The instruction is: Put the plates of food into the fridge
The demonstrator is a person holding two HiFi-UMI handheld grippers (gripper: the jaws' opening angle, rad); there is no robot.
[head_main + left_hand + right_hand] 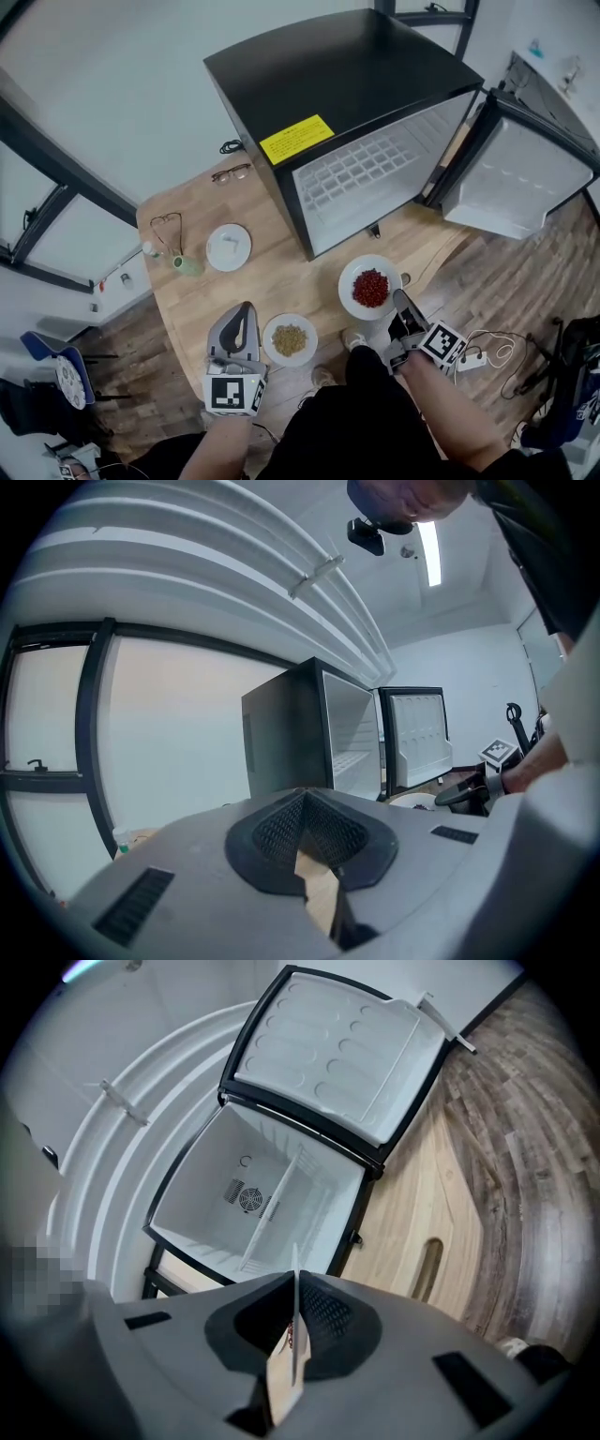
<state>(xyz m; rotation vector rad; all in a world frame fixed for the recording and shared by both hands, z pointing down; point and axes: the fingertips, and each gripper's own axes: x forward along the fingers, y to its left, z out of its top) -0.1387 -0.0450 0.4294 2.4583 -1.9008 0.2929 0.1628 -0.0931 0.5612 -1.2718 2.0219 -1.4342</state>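
Note:
A white plate of red food (pixel 352 277) hangs over the wooden table's (pixel 281 281) near edge, in front of the open black fridge (pixel 337 84). My right gripper (pixel 401 300) is shut on the plate's right rim. In the right gripper view the rim (pixel 295 1335) stands edge-on between the shut jaws of the right gripper (pixel 296 1283), facing the fridge's white inside (pixel 253 1194). A second plate with yellowish food (pixel 290 339) lies on the table. My left gripper (pixel 242 309) is just left of it, shut and holding nothing; the left gripper view shows only the left gripper (pixel 305 799) and bare wood below.
The fridge door (pixel 520 173) stands swung open to the right. A wire shelf (pixel 370 169) spans the fridge's inside. An empty white plate (pixel 229 247), a small green bottle (pixel 186 266) and a pair of glasses (pixel 231 173) lie on the table's left part. Cables (pixel 487 356) lie on the floor at right.

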